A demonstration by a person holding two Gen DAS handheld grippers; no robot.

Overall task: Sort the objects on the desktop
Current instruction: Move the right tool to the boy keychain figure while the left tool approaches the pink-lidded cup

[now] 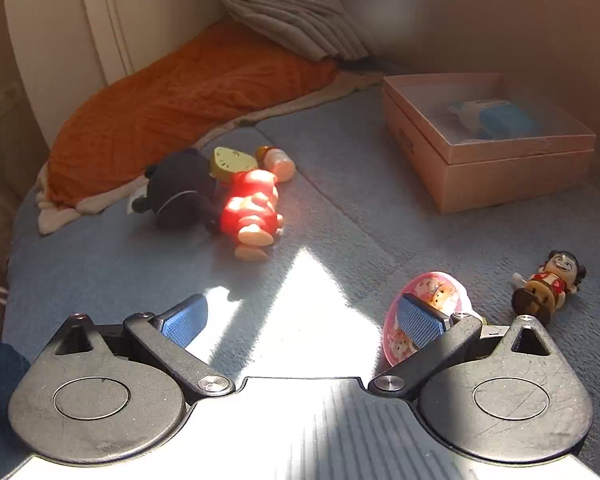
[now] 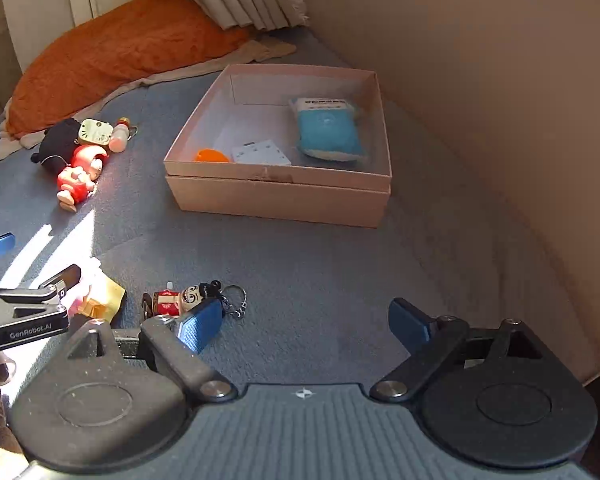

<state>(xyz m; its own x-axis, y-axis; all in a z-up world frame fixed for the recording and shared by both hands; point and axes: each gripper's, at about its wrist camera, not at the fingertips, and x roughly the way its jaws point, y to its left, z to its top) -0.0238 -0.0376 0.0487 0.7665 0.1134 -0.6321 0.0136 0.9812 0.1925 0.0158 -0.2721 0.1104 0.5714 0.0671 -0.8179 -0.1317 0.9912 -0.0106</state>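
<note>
Both grippers, left (image 1: pixel 302 320) and right (image 2: pixel 310 326), gape empty; one pink box (image 2: pixel 276 200) holding three items, six toys loose on blue carpet (image 2: pixel 320 264), beige wall behind

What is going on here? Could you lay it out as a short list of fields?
surface: blue carpet
box: open pink box, holding a blue pouch, a white card, an orange piece
toy pile: red doll, black plush
near grippers: keychain figure, pink egg
left gripper: open, empty
right gripper: open, empty
</note>
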